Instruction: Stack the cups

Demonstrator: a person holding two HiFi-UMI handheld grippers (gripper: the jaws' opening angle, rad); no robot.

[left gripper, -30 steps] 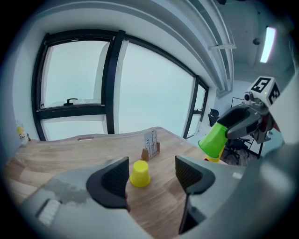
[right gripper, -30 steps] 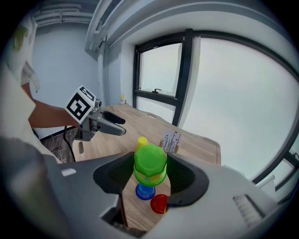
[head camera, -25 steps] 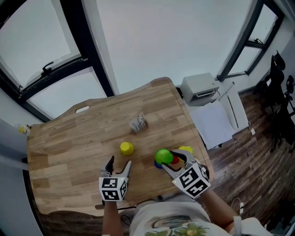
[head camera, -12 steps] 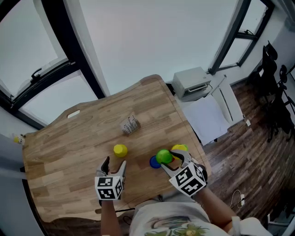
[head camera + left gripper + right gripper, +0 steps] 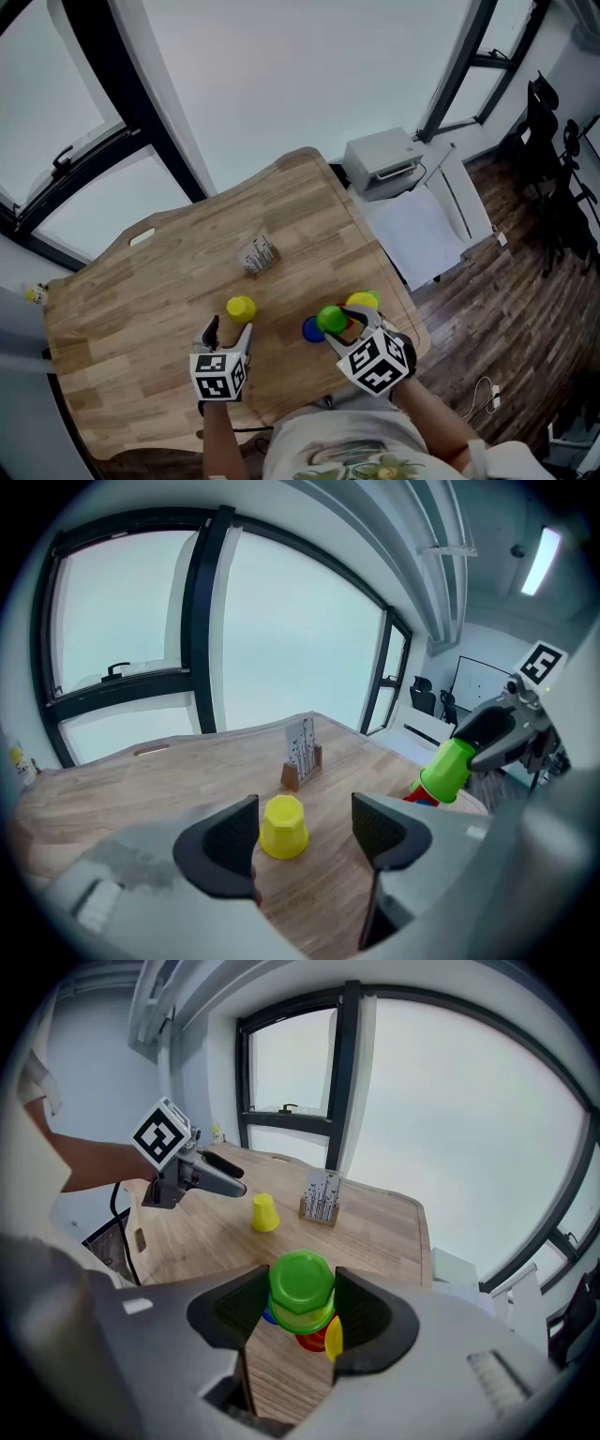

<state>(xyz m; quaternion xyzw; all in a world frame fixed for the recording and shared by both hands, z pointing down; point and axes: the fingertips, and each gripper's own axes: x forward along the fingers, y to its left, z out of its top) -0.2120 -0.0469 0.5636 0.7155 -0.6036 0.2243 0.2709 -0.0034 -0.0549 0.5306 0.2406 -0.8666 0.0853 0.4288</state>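
Jaws of right gripper [image 5: 300, 1305] clamp green cup [image 5: 301, 1283] — red cup [image 5: 308, 1339] half hidden

— Where does the left gripper [image 5: 229, 329] sit?
— Just on the person's side of the yellow cup [image 5: 241, 307]. It tilts downward, with its marker cube facing up. Its jaws stand apart and touch nothing, and the cup shows in the gap beyond their tips.
— And the right gripper [image 5: 340, 324]?
— To the right of the yellow cup and near it, pitched more steeply. Its jaws press on both sides of an upside-down green cup [image 5: 330, 319].
— The arms?
— The left forearm [image 5: 218, 439] is bare. The right forearm [image 5: 433, 420] angles in from the lower right.
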